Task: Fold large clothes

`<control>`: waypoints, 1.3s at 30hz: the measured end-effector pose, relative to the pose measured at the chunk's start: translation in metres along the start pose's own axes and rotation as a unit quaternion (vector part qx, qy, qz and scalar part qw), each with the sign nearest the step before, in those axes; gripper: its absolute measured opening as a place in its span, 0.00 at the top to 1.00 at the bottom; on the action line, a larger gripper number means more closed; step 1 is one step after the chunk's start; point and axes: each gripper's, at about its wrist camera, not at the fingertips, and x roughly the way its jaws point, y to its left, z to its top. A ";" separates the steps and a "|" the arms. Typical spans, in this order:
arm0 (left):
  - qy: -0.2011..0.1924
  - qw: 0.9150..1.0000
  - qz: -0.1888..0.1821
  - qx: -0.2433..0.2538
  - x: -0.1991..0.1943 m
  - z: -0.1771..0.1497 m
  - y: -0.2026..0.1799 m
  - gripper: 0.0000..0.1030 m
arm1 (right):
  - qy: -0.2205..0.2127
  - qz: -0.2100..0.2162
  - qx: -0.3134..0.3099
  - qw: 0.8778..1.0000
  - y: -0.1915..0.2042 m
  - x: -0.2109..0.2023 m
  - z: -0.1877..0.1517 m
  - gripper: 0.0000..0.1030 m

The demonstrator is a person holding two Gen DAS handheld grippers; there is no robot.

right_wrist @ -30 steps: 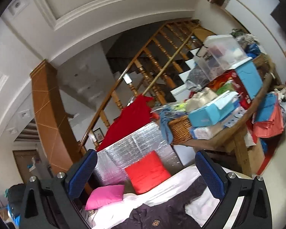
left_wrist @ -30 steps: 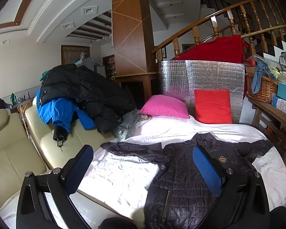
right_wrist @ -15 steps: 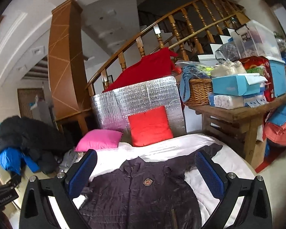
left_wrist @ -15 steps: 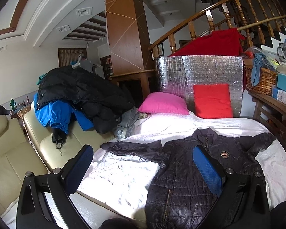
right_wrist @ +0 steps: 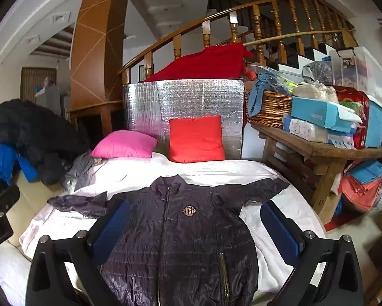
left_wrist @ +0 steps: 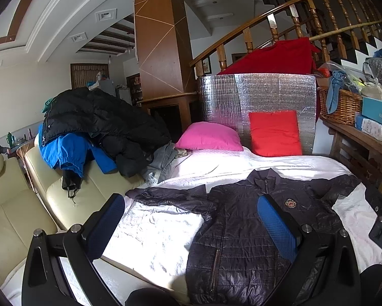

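**Jacket laid flat on the bed, both tongs released and clear**

Domestic room with a stair rail behind; a bed (right_wrist: 211, 170) covered in a white sheet serves as the folding surface. A dark quilted jacket (right_wrist: 180, 232) lies on it front up, zip closed, collar toward the pillows, both sleeves spread outward. That layout appears deliberate: a flat, symmetrical garment gives clean fold lines, and the sleeves are exposed for turning in first.

A pink pillow (right_wrist: 124, 144) and a red pillow (right_wrist: 196, 139) sit at the head of the bed, well apart from the jacket, against a silver foil panel (right_wrist: 183, 99). A heap of other coats (left_wrist: 96, 125) rests on the cream sofa (left_wrist: 17, 219) beside the bed, probably awaiting their turn.

The left tongs (left_wrist: 191, 225) hang above the jacket's left half and the bare sheet, jaws wide apart, holding nothing. The right tongs (right_wrist: 194, 230) hover centred over the jacket's chest, likewise spread and empty. Neither touches the cloth.

Judgement: folding has not yet begun. The slippery shell may slide on the sheet when a sleeve is pinched and drawn across.
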 end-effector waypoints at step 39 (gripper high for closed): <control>0.015 1.000 0.006 -0.004 0.018 -0.005 0.008 0.00 | 0.023 0.013 -0.009 1.000 0.018 0.017 0.000 0.00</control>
